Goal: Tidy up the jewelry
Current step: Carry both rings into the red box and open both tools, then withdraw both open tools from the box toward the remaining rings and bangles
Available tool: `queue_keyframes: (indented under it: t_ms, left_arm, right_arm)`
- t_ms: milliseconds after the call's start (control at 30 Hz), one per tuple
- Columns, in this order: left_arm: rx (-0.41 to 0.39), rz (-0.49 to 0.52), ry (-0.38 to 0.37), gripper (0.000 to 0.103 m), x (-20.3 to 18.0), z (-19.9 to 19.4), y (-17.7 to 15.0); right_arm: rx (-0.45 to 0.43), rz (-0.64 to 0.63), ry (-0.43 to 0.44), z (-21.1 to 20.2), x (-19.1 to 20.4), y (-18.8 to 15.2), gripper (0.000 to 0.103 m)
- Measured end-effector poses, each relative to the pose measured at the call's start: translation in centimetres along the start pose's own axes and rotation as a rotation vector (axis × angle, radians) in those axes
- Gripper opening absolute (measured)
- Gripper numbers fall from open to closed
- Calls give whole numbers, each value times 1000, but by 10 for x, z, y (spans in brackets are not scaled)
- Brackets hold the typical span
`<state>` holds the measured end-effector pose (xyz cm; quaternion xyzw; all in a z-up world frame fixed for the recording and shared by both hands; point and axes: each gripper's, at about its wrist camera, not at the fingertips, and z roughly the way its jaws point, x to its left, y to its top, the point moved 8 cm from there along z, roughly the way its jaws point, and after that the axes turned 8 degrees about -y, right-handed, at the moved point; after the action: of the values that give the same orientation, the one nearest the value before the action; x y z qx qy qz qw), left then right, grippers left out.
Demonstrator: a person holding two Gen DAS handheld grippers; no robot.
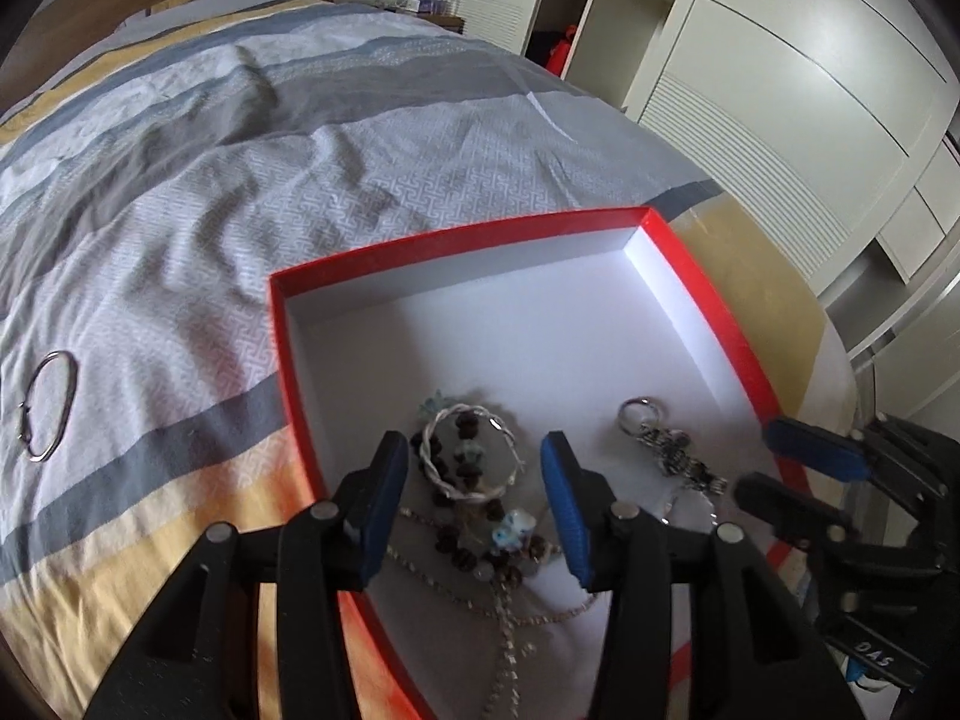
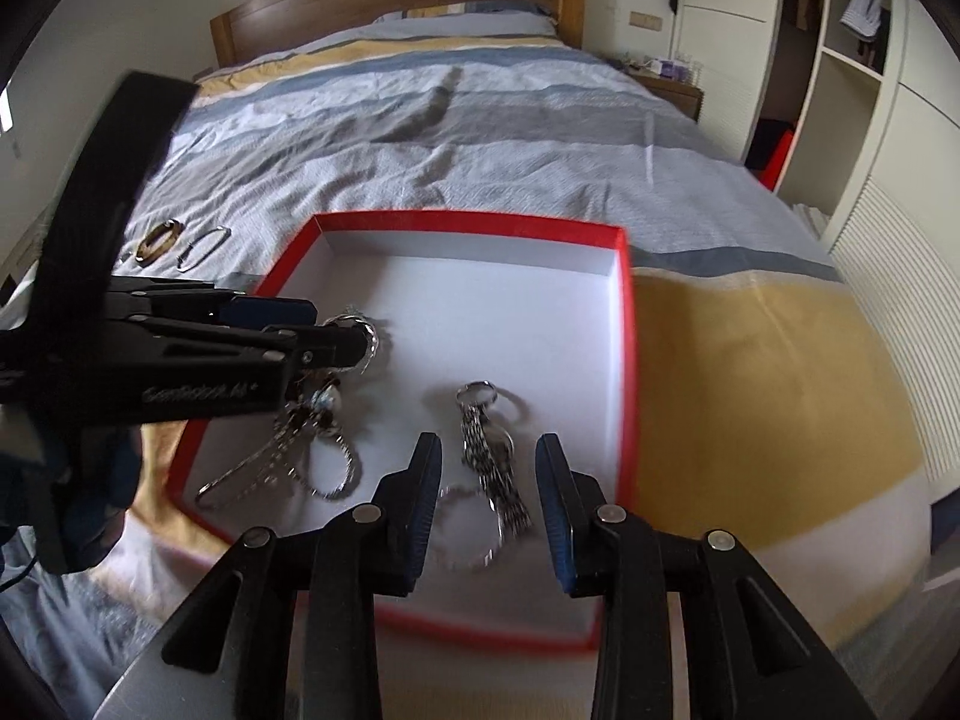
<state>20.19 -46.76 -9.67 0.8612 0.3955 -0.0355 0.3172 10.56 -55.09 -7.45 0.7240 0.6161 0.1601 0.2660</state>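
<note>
- both tongs, left tongs point(image 1: 474, 504) and right tongs point(image 2: 487, 504), hang open over the red box point(image 2: 624, 324), gripping nothing.
- a twisted bangle point(image 1: 471, 456), beads and a watch point(image 2: 492, 456) lie inside the box.
- i judge a drop-off is finishing; next comes fetching the silver bangle point(image 1: 51, 405) on the bed point(image 1: 240, 180).

One red box point(image 2: 624, 324); two bangles on bedspread point(image 2: 204, 247) point(image 2: 159, 242); two claws point(image 1: 474, 510) point(image 2: 487, 504).
</note>
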Motion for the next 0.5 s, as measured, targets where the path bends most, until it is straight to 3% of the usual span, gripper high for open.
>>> queue_keyframes:
  t_ms: [233, 500]
  left_arm:
    - [-101, -14, -1, 44, -11, -75, -4]
    - [-148, -15, 116, 44, 10, -169, -45]
  right_arm:
    - [-56, 28, -18, -54, -2, -2, 36]
    - [-164, 26, 14, -124, 30, 11, 44]
